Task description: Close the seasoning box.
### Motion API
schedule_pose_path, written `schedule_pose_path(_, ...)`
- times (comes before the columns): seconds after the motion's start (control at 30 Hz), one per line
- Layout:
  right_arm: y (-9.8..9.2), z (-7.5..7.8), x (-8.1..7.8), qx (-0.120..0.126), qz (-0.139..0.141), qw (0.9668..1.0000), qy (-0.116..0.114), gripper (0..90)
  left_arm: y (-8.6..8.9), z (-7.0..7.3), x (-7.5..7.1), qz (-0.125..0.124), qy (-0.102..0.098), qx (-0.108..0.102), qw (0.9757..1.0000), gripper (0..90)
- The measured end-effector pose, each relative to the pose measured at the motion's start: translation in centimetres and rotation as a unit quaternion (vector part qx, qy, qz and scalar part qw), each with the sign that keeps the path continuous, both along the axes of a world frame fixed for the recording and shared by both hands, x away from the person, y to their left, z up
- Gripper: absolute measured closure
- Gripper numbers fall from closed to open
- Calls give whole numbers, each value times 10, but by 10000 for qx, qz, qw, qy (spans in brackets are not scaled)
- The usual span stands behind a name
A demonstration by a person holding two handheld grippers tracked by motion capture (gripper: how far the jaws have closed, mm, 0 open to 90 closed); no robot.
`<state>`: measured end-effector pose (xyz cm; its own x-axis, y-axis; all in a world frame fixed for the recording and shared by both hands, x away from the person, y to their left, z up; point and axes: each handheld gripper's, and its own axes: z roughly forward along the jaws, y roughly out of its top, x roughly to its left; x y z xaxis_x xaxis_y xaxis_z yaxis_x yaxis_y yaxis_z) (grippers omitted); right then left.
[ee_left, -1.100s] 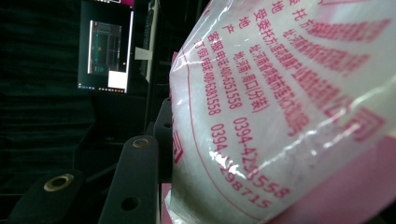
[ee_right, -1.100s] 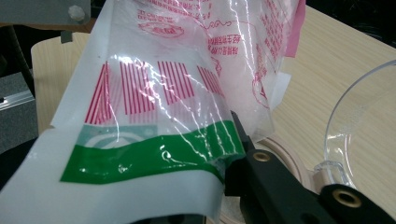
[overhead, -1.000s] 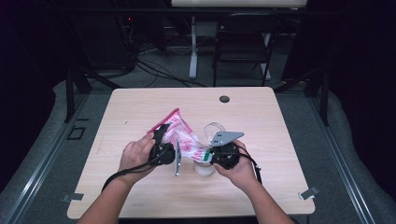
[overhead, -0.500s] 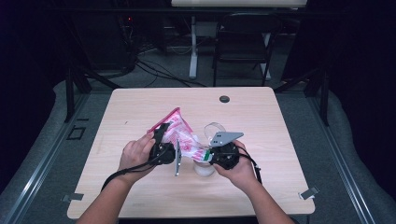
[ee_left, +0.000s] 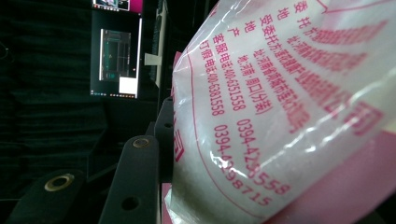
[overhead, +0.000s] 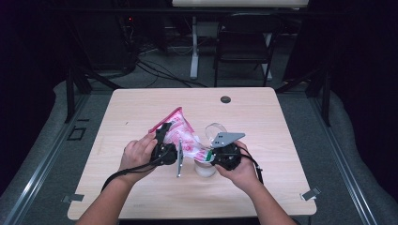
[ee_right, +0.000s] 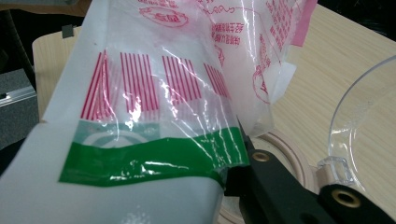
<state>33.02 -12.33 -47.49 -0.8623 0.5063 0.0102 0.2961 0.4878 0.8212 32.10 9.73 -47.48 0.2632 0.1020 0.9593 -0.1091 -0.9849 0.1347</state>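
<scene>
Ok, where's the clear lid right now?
In the high view the clear lid lies on the table just beyond the right gripper, right of the pink bag; the right gripper view shows it at right.

Lighting: overhead, concentrated on the table (overhead: 141,112); surrounding room near black, little detail. Shadows on the tabletop: soft and short. Glare: white streaks on the crinkled plastic bag (ee_right: 187,93), also on its printed side (ee_left: 289,116) in the left gripper view. Focus: near jaws soft in both gripper views. High view: slightly soft, low resolution.
</scene>
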Motion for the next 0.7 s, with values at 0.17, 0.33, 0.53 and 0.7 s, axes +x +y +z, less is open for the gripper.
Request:
schedule_pose_path(0.17, -1, -1, 0, -29, -14, 10000, 10, 900, -1, 0, 0, -14, 7, 25, 10000, 633)
schedule_pose_path(0.33, -1, -1, 0, -40, -25, 10000, 4, 900, -1, -1, 0, -32, -11, 27, 10000, 633)
schedule_pose_path(0.53, -1, -2, 0, -38, -31, 10000, 8, 900, -2, 0, -1, -29, -24, 59, 10000, 633)
schedule_pose_path(0.7, -1, -2, -1, -42, -46, 10000, 18, 900, -2, -1, 0, -46, -7, 72, 10000, 634)
